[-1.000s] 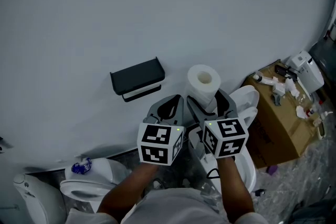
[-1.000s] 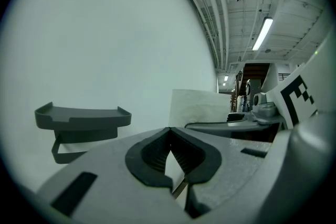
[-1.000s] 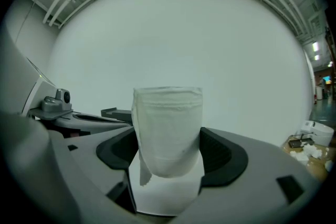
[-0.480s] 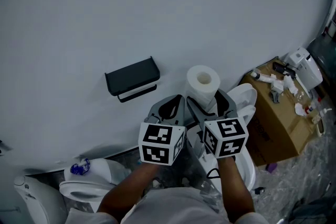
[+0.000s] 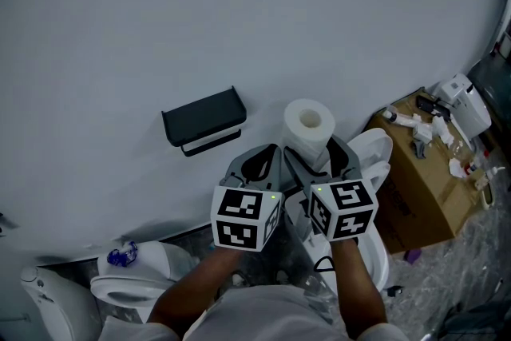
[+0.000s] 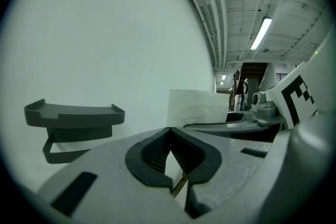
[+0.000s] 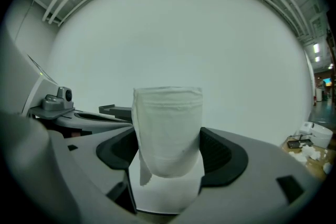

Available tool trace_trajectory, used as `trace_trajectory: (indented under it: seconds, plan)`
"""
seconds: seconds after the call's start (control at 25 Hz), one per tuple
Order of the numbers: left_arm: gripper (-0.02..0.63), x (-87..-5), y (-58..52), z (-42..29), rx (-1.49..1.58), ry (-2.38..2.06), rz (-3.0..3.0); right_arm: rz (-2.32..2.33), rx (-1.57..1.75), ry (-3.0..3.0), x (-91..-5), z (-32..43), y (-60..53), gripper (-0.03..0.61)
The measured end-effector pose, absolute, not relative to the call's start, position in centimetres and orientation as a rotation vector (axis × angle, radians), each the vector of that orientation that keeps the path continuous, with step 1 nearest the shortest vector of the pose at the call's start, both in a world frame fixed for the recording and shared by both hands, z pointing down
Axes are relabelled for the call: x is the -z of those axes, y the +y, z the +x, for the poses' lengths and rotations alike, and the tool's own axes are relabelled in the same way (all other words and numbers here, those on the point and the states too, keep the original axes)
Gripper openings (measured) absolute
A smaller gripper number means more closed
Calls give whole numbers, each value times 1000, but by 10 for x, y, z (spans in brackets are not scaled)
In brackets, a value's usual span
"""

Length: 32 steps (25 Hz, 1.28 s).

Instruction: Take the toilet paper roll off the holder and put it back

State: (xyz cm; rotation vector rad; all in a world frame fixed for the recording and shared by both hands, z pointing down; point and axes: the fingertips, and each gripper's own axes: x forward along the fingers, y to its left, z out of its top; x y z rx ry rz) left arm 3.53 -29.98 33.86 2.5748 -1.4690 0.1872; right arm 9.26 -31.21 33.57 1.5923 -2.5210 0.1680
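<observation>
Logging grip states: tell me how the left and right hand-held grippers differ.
The right hand-held gripper is clamped on the toilet paper roll; the left hand-held gripper is shut with nothing between its jaws. The left sits nearer the black holder, the right nearer the cardboard box. Both carry marker cubes.

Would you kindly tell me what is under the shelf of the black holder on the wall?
A thin black bar hangs under the holder, bare, against the white wall. The toilet paper roll is off it, clamped in the right gripper's jaws. Its fixings are hidden.
</observation>
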Motion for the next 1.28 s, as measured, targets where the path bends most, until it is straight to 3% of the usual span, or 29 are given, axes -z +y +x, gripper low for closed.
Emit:
trace_trajectory:
  seconds: [1.28]
  plan:
    - [4, -325, -300, -50, -139, -1704, 2440, 1376, -21, -2683, -277, 22, -313, 357]
